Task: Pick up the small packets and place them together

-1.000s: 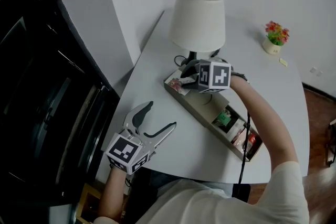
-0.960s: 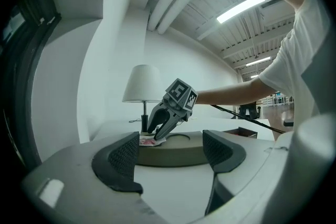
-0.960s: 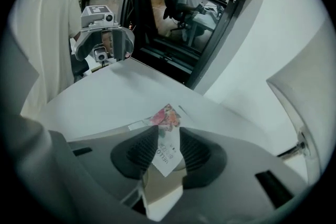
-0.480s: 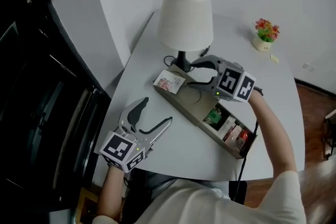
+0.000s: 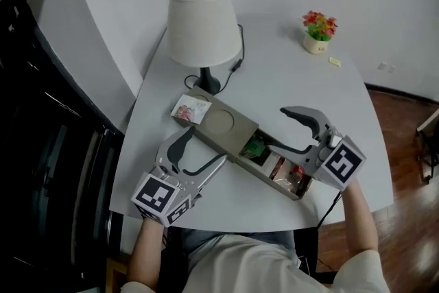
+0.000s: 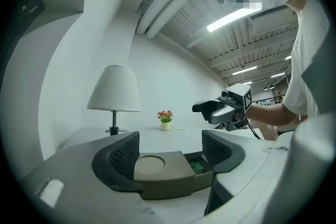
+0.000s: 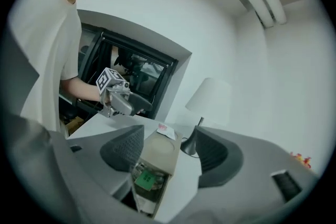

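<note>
One small packet (image 5: 190, 109) lies on the bench (image 5: 288, 79) just past the left gripper (image 5: 206, 145) tips, maybe touching the tray (image 5: 225, 124) end. The other packets (image 5: 276, 165) sit in the tray below the right gripper (image 5: 277, 127). Both are empty, left spread wide, right's jaws opening. Reaching past could easily clip the lamp (image 5: 202, 24).

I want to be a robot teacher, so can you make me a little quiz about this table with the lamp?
1. Where does the loose packet lie?
2. What stands near the far edge of the table: A a flower pot, B a mug, C a book?
3. True or false: the left gripper is open.
Key: 1 on the table, beside the tray at its end near the lamp; 2 A; 3 true.
</note>
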Motion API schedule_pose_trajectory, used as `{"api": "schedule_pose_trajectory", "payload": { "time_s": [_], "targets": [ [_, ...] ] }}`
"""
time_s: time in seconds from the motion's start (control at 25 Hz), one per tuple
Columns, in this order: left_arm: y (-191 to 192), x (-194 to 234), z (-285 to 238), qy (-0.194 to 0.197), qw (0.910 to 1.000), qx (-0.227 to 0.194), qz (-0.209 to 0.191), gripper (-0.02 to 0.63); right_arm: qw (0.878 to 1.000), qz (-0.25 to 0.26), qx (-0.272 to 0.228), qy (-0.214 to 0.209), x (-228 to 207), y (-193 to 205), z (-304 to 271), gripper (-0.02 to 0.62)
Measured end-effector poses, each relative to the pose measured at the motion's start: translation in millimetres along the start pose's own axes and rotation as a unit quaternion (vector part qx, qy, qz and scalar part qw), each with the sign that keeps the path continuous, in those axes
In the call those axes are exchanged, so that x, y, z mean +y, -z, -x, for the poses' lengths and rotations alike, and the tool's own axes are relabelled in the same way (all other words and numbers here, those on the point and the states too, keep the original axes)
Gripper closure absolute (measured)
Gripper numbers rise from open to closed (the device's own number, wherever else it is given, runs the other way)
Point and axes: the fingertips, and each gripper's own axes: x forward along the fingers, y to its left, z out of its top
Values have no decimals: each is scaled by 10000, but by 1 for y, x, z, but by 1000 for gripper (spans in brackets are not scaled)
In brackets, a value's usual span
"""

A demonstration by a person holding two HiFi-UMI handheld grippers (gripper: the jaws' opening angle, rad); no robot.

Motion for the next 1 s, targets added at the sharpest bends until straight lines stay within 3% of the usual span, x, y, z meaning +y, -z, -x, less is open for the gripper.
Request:
{"api": "schedule_pose_trajectory", "payload": {
  "time_s": [0.16,0.32,0.6,0.76,1.0],
  "targets": [
    [-1,-13,-11,140,9999,-3,-6,245,9995,-190,252,-7,24,22,29,278],
    [5,-22,-17,249,9996,97,-93,250,9963,-385,669,-385,50,50,43,279],
    [18,-38,-27,441,9987,259,-53,259,9930,-507,758,-750,58,62,37,309],
    [22,-37,-25,402,9987,321,-52,258,9835,-696,1076,-1276,59,69,22,314],
    [24,-33,-17,285,9989,376,-54,258,9596,-235,2000,-1963,69,96,-19,318]
  ]
}}
